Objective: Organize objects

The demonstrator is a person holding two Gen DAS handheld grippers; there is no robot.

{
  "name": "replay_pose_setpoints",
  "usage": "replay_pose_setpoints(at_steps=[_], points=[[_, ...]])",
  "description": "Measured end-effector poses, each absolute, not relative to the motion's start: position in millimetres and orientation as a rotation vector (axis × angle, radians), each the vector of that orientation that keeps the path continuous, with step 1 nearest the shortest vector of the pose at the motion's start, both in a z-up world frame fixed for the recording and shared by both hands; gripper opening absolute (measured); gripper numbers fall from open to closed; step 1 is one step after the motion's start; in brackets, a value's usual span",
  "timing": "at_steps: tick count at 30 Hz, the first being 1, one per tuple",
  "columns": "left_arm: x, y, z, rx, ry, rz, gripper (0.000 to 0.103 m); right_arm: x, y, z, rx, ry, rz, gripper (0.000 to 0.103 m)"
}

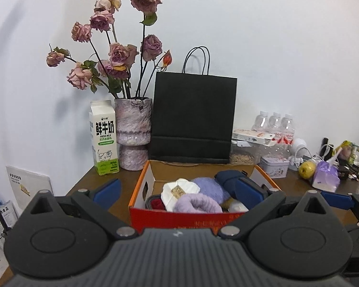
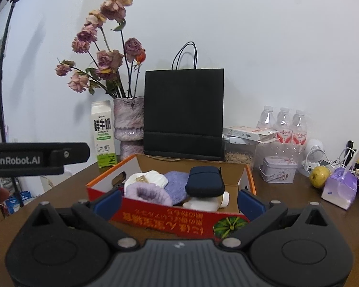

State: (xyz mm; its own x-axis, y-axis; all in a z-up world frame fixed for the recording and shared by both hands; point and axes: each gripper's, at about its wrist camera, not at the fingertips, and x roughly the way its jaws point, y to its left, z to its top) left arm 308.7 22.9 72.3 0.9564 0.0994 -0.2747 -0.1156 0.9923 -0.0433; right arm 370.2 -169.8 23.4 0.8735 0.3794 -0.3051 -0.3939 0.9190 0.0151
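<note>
Both grippers sit lowest in their views, fingers pointing toward the back wall. Left gripper (image 1: 177, 195): jaws spread wide, nothing between the blue pads, one pad to the left of the cardboard box (image 1: 146, 179), the other over the box's right interior; whether it touches the contents cannot be told. Right gripper (image 2: 179, 202): likewise released, empty, pads apart and straddling the box's near red wall from above.

Desk (image 2: 59, 191): dark brown wood, left edge visible, bare surface along that edge in front of the milk carton.

Black paper bag (image 1: 193, 117): upright against the wall at the desk's back edge, directly behind the box, handles up.

Cardboard box: open-topped, orange rim, red printed front, mid-desk near the front edge. Contents, heaped: navy zip pouch (image 2: 204, 180) on top at the right; purple knit item (image 2: 177, 184) in the middle; lilac fluffy item (image 2: 148, 192) at the front; white knit item (image 2: 146, 179) with a tan label at the left; a white container (image 2: 203, 204) under the pouch. Something dark red shows beneath in the left wrist view.

Vase (image 1: 132, 131): mottled pink, holding dried roses (image 1: 117, 55), back left, touching the bag's left side.

Milk carton (image 1: 104, 138): just left of the vase.

Right of the box: a small tin (image 2: 278, 169), water bottles (image 2: 283, 124), a yellow-green fruit (image 2: 319, 173), a purple packet (image 2: 339, 189).
</note>
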Motion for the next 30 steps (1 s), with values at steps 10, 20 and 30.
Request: replay_pose_setpoints(at_steps=[10, 20, 30], points=[[240, 17, 77, -0.052, 0.285, 0.085, 0.103, 305, -192, 33, -0.032, 0.308, 0.4, 0.103], [183, 19, 59, -0.069, 0.343, 0.082, 0.103, 244, -212, 24, -0.03, 0.333, 0.415, 0.103], [147, 19, 37, -0.064, 0.392, 0.099, 0.103, 208, -223, 12, -0.023, 0.355, 0.416, 0.103]])
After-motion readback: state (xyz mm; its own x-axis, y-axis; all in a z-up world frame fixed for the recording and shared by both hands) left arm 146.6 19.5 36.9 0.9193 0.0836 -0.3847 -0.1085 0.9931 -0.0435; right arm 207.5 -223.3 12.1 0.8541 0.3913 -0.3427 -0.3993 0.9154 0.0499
